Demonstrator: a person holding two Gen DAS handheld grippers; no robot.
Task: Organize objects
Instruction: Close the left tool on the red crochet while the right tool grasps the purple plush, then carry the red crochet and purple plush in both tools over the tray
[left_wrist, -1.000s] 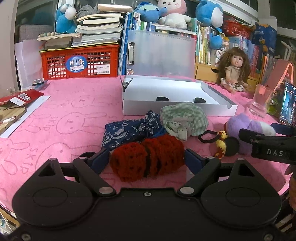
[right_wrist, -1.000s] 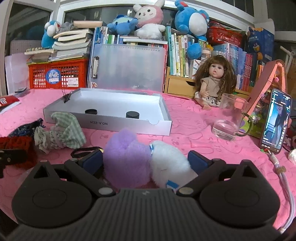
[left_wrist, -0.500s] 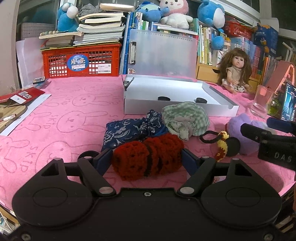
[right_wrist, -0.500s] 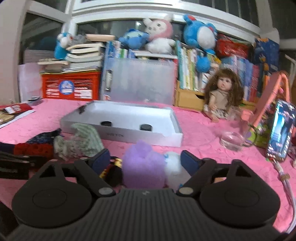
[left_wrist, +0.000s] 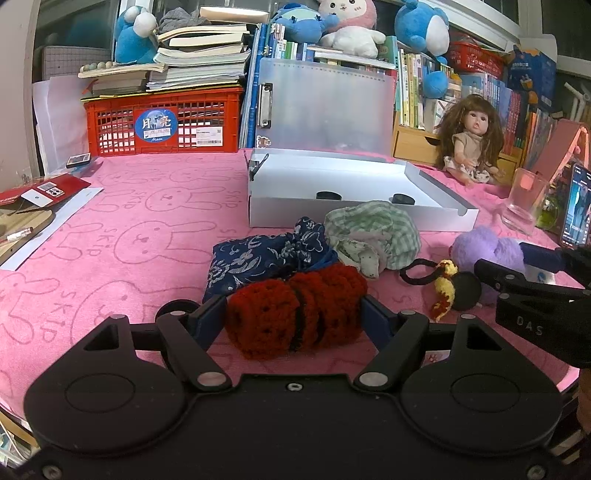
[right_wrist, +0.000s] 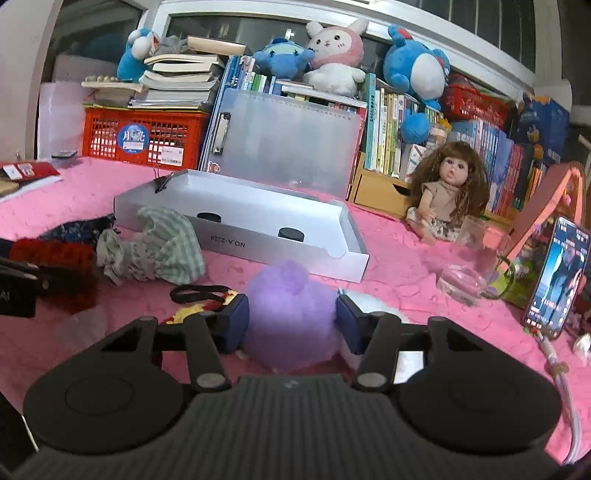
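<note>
both wrist views sit low and close, facing the white tray (left_wrist: 362, 218) (right_wrist: 280, 245).

Indoor artificial light, moderate, warm-pink cast off the pink cloth (left_wrist: 155, 221). Dark panes above the bookshelf (right_wrist: 388, 118) give no daylight. Left wrist view sharp: weave of the red crochet piece (left_wrist: 295, 310) reads clearly, only a thin soft shadow beneath it. Right wrist view softer; the purple pompom (right_wrist: 291, 314) nearest the lens is blurred and slightly overexposed, its edges glowing. White box (right_wrist: 258, 221) bright but not blown out. Phone screen (right_wrist: 559, 277) right of the box glows as its own light source. Strong fisheye bending at all edges; corners vignette to black in both views.
</note>
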